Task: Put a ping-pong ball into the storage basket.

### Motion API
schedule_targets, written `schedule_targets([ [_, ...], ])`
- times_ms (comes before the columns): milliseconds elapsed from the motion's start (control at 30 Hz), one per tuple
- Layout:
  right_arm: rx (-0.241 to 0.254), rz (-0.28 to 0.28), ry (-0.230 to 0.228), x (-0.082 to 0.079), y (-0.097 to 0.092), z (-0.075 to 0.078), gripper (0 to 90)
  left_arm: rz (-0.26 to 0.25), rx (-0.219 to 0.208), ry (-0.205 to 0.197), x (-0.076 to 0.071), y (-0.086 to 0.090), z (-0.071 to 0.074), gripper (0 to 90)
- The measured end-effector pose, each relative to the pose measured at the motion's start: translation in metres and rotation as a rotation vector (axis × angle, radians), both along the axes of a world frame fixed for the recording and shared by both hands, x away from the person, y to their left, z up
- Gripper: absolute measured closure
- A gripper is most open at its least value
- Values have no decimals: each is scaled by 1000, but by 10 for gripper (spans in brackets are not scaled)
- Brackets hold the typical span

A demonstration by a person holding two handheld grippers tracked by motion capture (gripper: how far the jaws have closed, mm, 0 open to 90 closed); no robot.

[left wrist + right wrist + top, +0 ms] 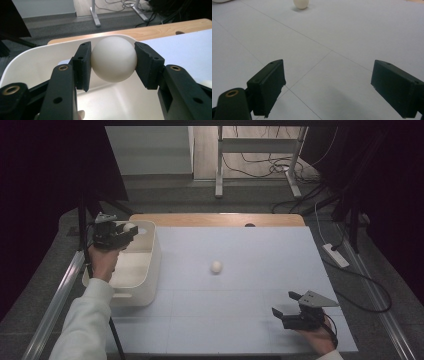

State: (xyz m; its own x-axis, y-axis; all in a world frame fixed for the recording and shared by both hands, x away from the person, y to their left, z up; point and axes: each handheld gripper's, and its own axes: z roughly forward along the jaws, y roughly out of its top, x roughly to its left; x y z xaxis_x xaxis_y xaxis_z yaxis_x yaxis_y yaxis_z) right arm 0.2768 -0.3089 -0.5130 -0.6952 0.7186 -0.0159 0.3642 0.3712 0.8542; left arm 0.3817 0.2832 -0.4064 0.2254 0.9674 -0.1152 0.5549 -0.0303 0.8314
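Note:
My left gripper (pixel 131 231) hovers over the white bin (pixel 150 270) at the table's left, shut on a white ball (pixel 129 226). In the left gripper view the ball (pixel 113 59) sits squeezed between both black pads (pixel 83 65), above the bin's inside (pixel 37 65). A second white ball (pixel 216 266) lies on the pale mat near the middle; it appears far off in the right gripper view (pixel 301 3). My right gripper (pixel 285 303) rests low at the front right, open, jaws wide with nothing between them (pixel 328 87).
The pale mat (pixel 250 320) covers the wooden table (pixel 220 219). A metal rail (pixel 55 300) runs along the left side. A white power strip (pixel 336 255) and cables lie on the floor to the right. A desk frame (pixel 260 150) stands behind.

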Motion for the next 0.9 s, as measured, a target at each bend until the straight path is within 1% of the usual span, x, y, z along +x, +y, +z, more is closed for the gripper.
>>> schedule_targets([
  [100, -3, -3, -1, 0, 0, 0, 117, 1, 9, 20, 2, 1, -3, 504],
  [133, -1, -1, 0, 0, 0, 0, 117, 5, 11, 33, 4, 1, -4, 504],
  [267, -4, -2, 0, 0, 0, 0, 117, 8, 38, 48, 6, 1, -6, 504],
  [333, -3, -3, -1, 0, 0, 0, 117, 10, 34, 57, 6, 1, -7, 504],
  [400, -2, -2, -2, 0, 0, 0, 117, 7, 41, 69, 7, 1, -8, 504],
  [567, -2, -2, -3, 0, 0, 0, 118, 11, 45, 102, 9, 2, -11, 504],
  [633, -2, -1, -3, 0, 0, 0, 118, 11, 47, 124, 10, 2, -13, 503],
  [667, -2, -1, -3, 0, 0, 0, 118, 11, 47, 124, 10, 2, -13, 502],
  [733, -3, -2, -2, 0, 0, 0, 118, 9, 62, 140, 11, 3, -14, 502],
  [800, -3, -2, -2, 0, 0, 0, 118, 11, 65, 149, 11, 3, -15, 502],
  [900, -4, -1, -3, 0, 0, 0, 118, 11, 59, 147, 11, 4, -15, 501],
])
